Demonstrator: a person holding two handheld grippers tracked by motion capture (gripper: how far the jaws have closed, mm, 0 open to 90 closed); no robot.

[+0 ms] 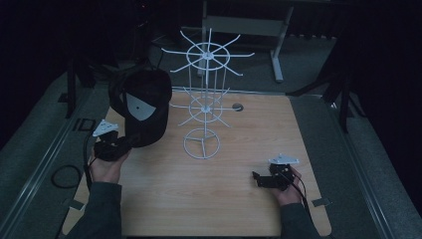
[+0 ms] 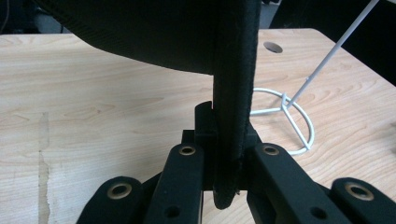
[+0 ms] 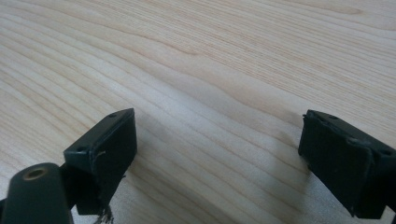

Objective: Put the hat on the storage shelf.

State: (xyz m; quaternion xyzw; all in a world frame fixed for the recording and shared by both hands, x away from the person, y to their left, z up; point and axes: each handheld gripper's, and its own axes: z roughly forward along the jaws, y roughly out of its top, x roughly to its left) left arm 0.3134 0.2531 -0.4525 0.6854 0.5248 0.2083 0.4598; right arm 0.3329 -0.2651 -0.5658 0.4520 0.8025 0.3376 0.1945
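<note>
Black cap (image 1: pixel 142 104) held above the worktop's (image 1: pixel 219 199) left rear, just left of the white wire rack (image 1: pixel 203 99). Left tool (image 1: pixel 119 144) clamped on the cap's brim edge; in the left gripper view the brim (image 2: pixel 231 116) stands vertical between closed jaws. Right tool (image 1: pixel 259 179) low over the worktop at front right, jaws wide apart, holding nothing.

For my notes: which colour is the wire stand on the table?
White; the stand shows best in the high view.
</note>
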